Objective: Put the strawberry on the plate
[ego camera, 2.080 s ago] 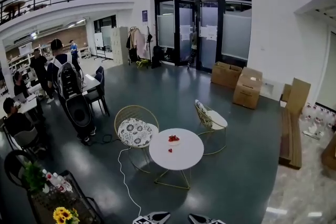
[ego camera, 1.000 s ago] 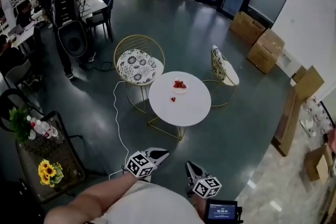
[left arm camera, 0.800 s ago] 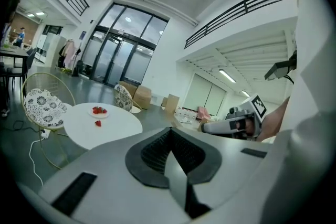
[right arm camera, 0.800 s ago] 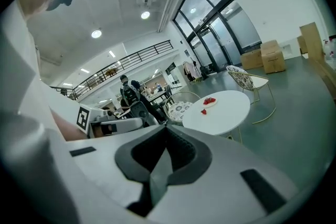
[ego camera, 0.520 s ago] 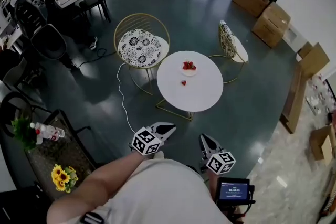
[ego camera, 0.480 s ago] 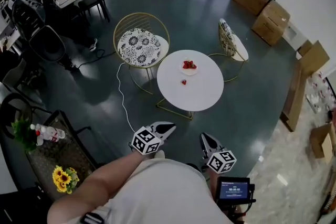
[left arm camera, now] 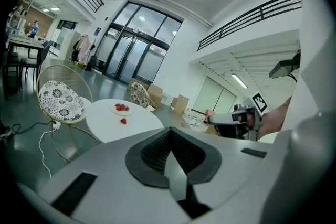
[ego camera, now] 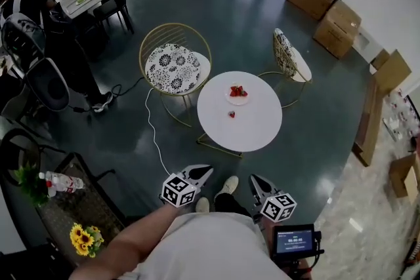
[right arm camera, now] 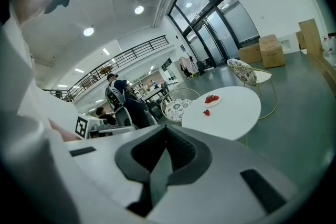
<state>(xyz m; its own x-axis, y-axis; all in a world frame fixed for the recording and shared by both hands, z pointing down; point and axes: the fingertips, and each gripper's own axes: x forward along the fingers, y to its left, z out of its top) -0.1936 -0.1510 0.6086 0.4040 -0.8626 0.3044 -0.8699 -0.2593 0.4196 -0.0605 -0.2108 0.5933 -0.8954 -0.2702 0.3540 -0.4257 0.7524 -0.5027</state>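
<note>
A round white table [ego camera: 252,124] stands on the dark floor ahead of me. A small white plate [ego camera: 237,94] with a few strawberries sits on its far side. One loose strawberry [ego camera: 231,115] lies on the tabletop just in front of the plate. My left gripper [ego camera: 201,172] and right gripper [ego camera: 255,181] are held low near my body, well short of the table, both shut and empty. The left gripper view shows the plate [left arm camera: 121,108] and the loose strawberry [left arm camera: 123,121] far beyond the shut left gripper [left arm camera: 169,132]. From the right gripper [right arm camera: 167,131], the strawberry [right arm camera: 207,112] is likewise distant.
A gold wire chair with a patterned cushion [ego camera: 174,67] stands left of the table, a second chair [ego camera: 292,63] behind it to the right. A white cable [ego camera: 154,134] runs across the floor. Cardboard boxes [ego camera: 328,10] are at the back, a side table with flowers [ego camera: 85,239] at left, and people [ego camera: 39,56] at far left.
The view has tilted down and closed in on the table over the two seconds. Both grippers came up into view near my body, still shut. My shoes now show between them.
</note>
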